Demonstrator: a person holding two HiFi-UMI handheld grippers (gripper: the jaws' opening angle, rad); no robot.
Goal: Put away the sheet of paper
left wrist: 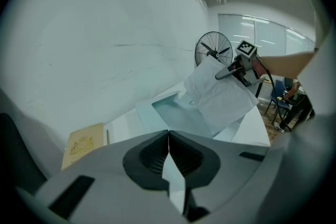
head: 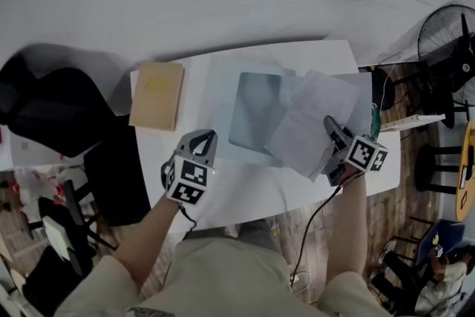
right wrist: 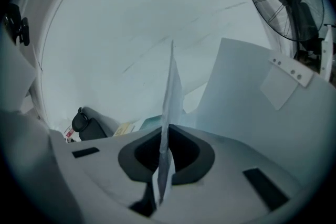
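Two hand-held grippers are in my view above the white table (head: 245, 197). The right hand-held gripper (head: 330, 126) is clamped on the sheet of paper (head: 312, 119). In the right gripper view, the sheet (right wrist: 170, 86) stands edge-on between the closed jaws of that hand-held gripper (right wrist: 167, 127) and rises straight up from them.

In the head view, the sheet is gripped at its near right edge. It lies tilted across the right part of a clear plastic folder (head: 256, 111), which rests flat on the middle of the table. In the left gripper view, the sheet (left wrist: 220, 97) is lifted off the table and slopes down from the right hand-held gripper toward the folder (left wrist: 178, 113). I cannot tell whether its lower edge touches the folder.

The left hand-held gripper (head: 210, 136) is near the near left corner of the folder. In its own view, the jaws of this hand-held gripper (left wrist: 168, 134) meet at the tips with nothing between them.

A tan booklet (head: 156, 94) lies flat at the left end of the table, just beside the folder. In the left gripper view, the booklet (left wrist: 84, 144) shows a gold emblem.

A standing fan (head: 449, 41) is off the right end of the table. A black chair (head: 59, 111) is off the left end.
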